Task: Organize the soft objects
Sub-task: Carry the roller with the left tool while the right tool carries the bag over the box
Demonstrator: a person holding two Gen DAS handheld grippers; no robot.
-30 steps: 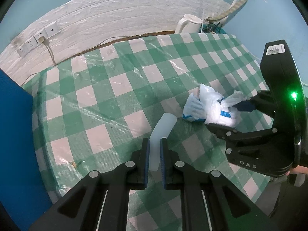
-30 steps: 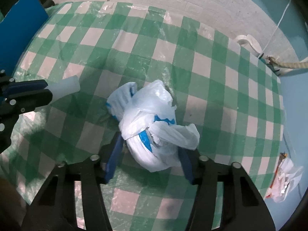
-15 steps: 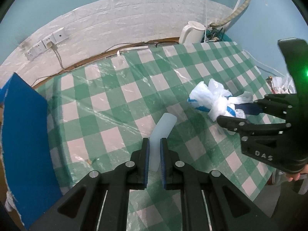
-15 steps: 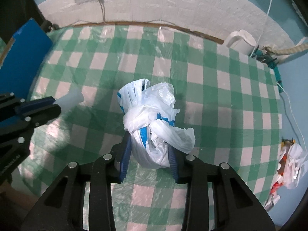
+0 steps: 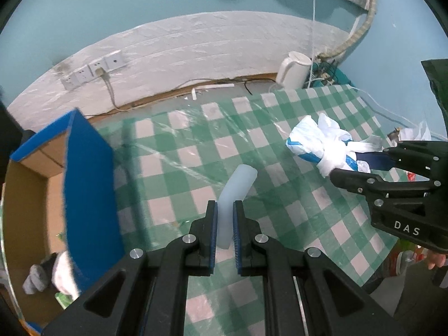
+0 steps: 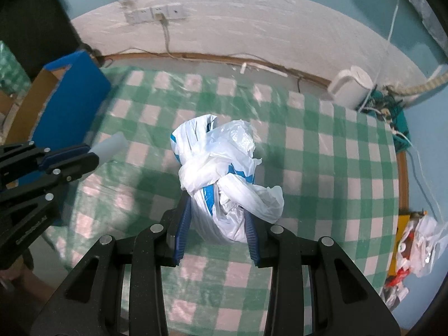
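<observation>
My left gripper (image 5: pixel 224 224) is shut on a pale, soft translucent tube (image 5: pixel 236 187), held up above the green checked tablecloth (image 5: pixel 179 184). My right gripper (image 6: pixel 217 224) is shut on a knotted white and blue plastic bag (image 6: pixel 221 168), also lifted off the cloth. In the left wrist view the bag (image 5: pixel 322 145) and the right gripper (image 5: pixel 361 165) show at the right edge. Over in the right wrist view the left gripper (image 6: pixel 89 154) and the tube's end (image 6: pixel 110 147) appear at the left.
A blue cardboard box (image 5: pixel 84 184) stands open at the table's left edge, with grey and white soft items (image 5: pixel 44 275) inside. A white kettle (image 5: pixel 294 70) and cables sit at the far right corner. More bags (image 6: pixel 417 240) lie off the table's right side.
Both grippers have risen with their loads, so more of the table, wall and blue box shows. The right jaws closed in on the bag between the earliest frame and now.
</observation>
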